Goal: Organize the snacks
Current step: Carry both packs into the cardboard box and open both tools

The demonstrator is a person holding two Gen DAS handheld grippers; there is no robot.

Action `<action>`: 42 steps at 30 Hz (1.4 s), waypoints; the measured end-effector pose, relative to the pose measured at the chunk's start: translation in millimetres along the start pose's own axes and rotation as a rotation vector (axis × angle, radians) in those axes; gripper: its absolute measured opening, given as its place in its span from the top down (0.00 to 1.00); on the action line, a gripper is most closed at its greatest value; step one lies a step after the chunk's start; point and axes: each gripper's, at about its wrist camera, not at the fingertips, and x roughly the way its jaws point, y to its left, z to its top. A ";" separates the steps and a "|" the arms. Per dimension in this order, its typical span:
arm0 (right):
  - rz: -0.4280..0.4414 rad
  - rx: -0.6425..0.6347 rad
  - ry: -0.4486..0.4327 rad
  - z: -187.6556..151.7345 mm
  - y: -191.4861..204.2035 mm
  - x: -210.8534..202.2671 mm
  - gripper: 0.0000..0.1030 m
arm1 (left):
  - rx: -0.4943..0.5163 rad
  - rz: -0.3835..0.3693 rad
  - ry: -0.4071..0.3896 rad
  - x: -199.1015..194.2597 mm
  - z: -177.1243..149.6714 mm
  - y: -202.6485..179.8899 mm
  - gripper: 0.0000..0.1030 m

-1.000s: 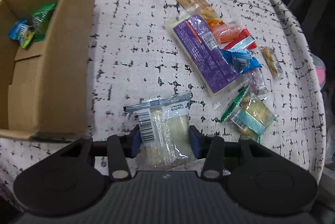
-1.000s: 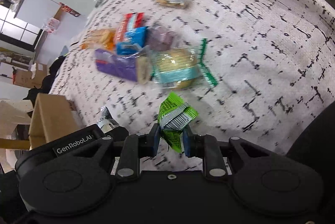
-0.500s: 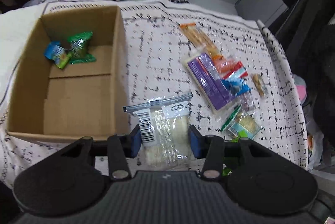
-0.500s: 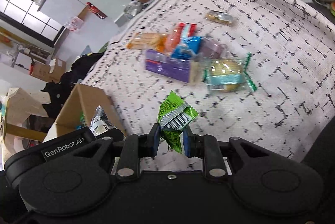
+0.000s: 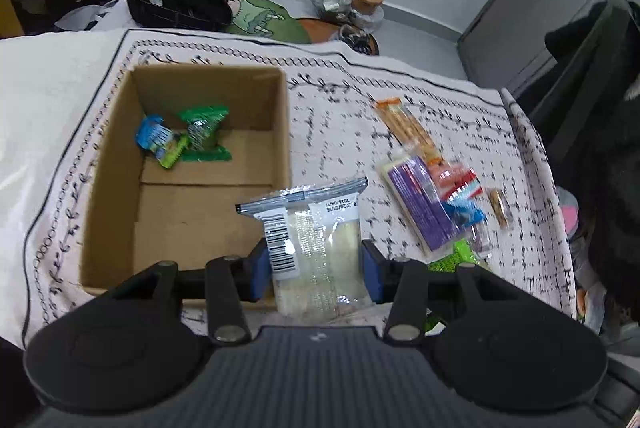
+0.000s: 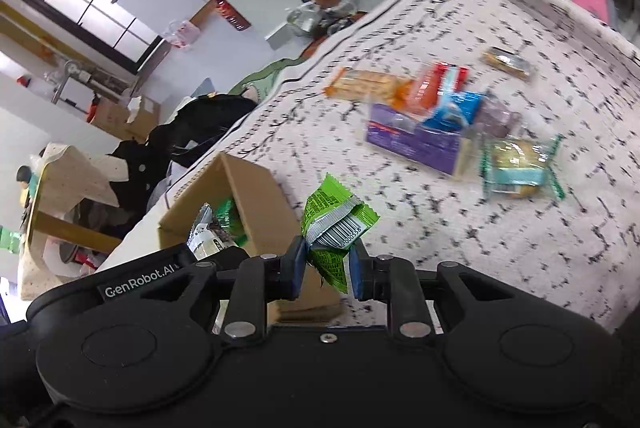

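Patterned cloth (image 5: 328,116) covers the tabletop w/ floor clutter behind. Left view: our left claw (image 5: 314,270) pinches a clear cracker pack (image 5: 316,248) at the near corner of the cardboard box (image 5: 280,132); two snacks (image 5: 184,138) already lie inside. Right view: our right claw (image 6: 326,268) is nearly closed on a green wrapper (image 6: 334,228), beside the box. Snack pile (image 6: 444,116) is still loose on the cloth, approx. eight pcs, so we judge it early on.
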 end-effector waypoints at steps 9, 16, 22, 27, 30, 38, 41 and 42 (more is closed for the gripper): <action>0.022 -0.036 0.025 4.3 33.7 18.9 0.78 | -0.066 0.038 -0.023 -8.1 25.6 39.3 0.56; 0.027 -0.049 0.049 6.5 53.1 32.5 0.78 | -0.122 0.064 -0.015 -4.8 45.1 74.1 0.56; 0.036 -0.066 0.056 9.8 71.4 40.6 0.78 | -0.163 0.092 -0.002 1.7 58.0 94.9 0.55; 0.044 -0.088 0.067 13.3 88.5 48.2 0.78 | -0.197 0.126 0.003 4.9 65.4 107.9 0.55; 0.057 -0.098 0.069 15.7 97.3 52.2 0.78 | -0.207 0.126 -0.003 1.6 71.0 114.8 0.53; 0.115 -0.141 0.059 18.2 117.8 59.8 0.71 | -0.236 0.138 0.010 -4.4 77.6 131.2 0.49; 0.115 -0.138 0.053 20.0 117.1 59.2 0.42 | -0.237 0.148 0.010 -4.4 78.0 133.4 0.45; 0.106 -0.131 0.039 20.6 114.1 56.9 0.37 | -0.233 0.152 0.012 -4.3 77.7 133.5 0.44</action>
